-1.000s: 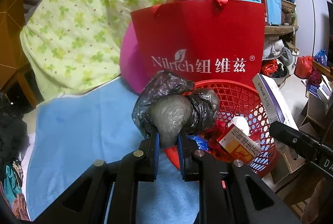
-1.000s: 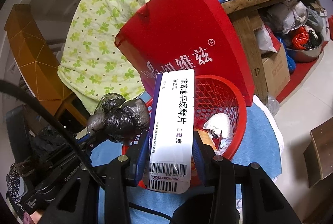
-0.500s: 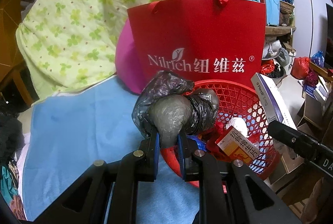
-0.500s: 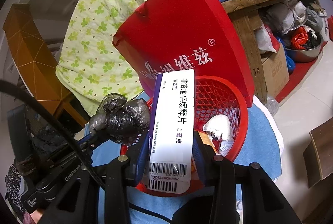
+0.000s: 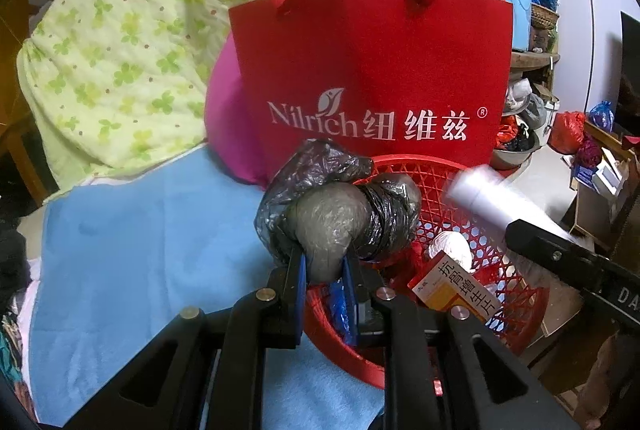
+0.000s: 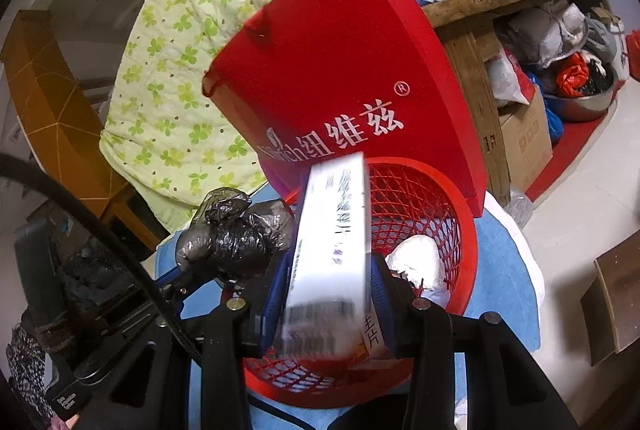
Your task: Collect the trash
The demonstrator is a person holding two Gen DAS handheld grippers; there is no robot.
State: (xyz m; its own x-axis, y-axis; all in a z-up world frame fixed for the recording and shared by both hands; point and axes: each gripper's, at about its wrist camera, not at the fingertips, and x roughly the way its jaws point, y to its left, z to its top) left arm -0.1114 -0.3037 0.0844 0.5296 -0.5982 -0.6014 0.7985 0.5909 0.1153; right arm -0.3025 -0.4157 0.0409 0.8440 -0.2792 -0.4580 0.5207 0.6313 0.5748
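Though barely parted, tools grip trash.

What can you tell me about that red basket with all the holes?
The red basket is round plastic with a lattice wall full of holes. It stands upright on a blue cloth, right in front of a red paper bag. Inside lie a crumpled white wad and an orange medicine box. Both grippers hover at it, carrying trash.

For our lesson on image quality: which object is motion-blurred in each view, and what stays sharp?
Left wrist view: the white box is smeared, the black bag bundle crisp. Right wrist view: the same box has blurred print, while the red basket stays sharp.
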